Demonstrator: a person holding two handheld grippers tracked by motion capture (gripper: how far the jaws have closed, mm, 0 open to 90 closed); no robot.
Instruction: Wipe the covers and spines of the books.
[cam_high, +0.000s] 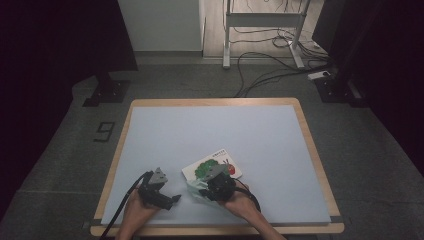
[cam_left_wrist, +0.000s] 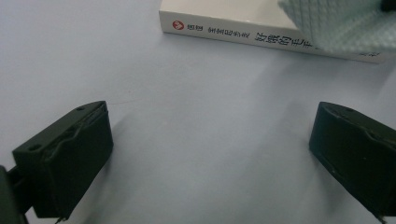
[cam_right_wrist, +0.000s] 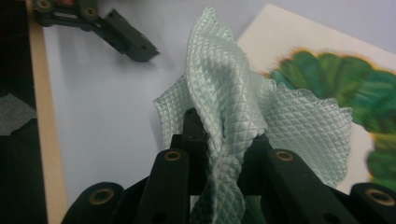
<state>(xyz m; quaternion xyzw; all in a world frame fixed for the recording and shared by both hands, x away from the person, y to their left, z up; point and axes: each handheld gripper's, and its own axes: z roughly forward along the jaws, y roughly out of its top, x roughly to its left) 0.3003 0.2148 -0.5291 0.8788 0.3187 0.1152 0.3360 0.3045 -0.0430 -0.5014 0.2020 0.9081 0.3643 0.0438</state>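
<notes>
Cloth (cam_right_wrist: 238, 116) is pinched in the closed jaws of the right gripper (cam_right_wrist: 219, 140), over the book (cam_high: 214, 168) at lower centre of the high view. Left gripper (cam_left_wrist: 210, 154) rests wide open, empty, on the tabletop (cam_high: 210, 130). Recommended: drag the cloth flat across the cover, keeping pressure light.

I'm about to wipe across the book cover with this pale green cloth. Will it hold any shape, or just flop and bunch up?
Probably floppy: the cloth folds and droops in loose waves above the right gripper, which is shut on it. Its quilted weave looks thin and light, so it will likely bunch when dragged over the book. It seems unlikely to slip out, being pinched in a thick wad.
</notes>
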